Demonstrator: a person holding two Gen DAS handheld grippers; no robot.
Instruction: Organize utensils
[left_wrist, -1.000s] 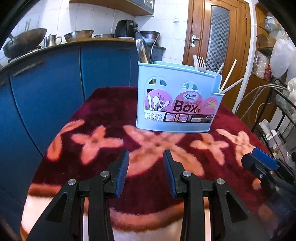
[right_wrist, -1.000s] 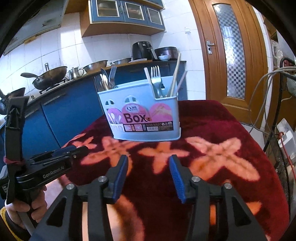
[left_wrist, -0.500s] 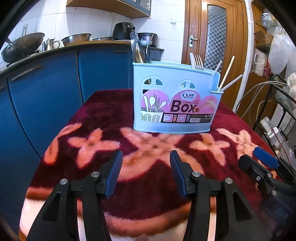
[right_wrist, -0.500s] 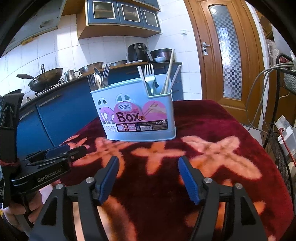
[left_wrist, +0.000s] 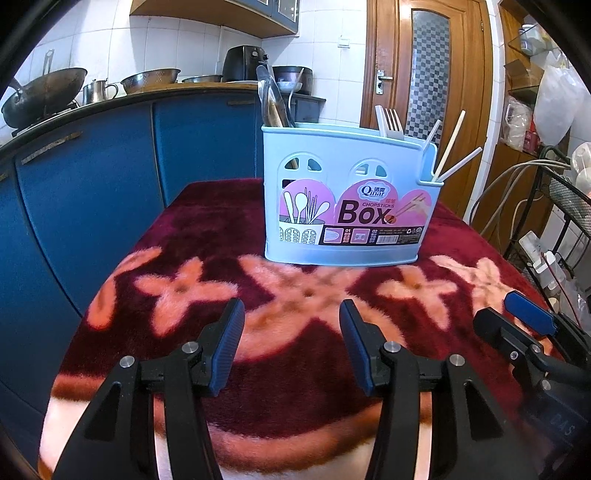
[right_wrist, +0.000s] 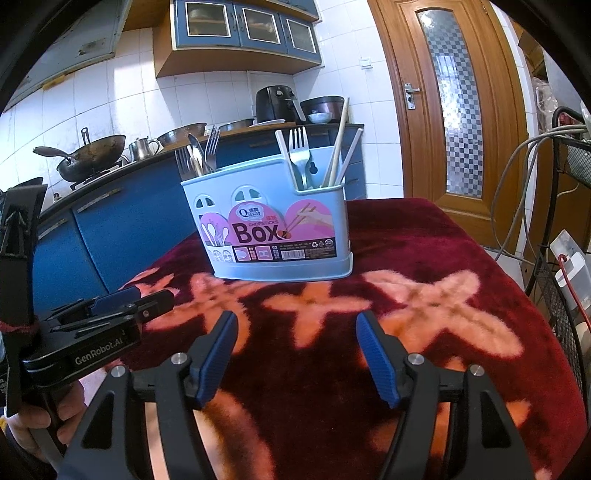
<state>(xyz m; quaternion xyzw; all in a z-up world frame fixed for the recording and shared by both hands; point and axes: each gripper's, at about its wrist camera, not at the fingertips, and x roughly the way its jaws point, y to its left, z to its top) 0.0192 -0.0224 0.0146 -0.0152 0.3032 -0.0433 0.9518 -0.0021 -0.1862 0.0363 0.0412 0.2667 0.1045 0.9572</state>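
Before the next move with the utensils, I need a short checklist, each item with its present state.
1. Left gripper empty, jaws apart: ok; they have just been opening, nothing between them.
2. Right gripper empty, jaws apart: ok; also just opened.
3. Utensil box upright on the blanket: ok.
4. Fork and chopsticks standing in the box's right end: ok.
5. Loose utensils left on the blanket: none seen.
6. Free room inside the compartments: cannot tell.

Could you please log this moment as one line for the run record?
left tool: open, empty, jaws just widened | right tool: open, empty, jaws just widened | utensil box: upright on blanket, untouched, utensils inside
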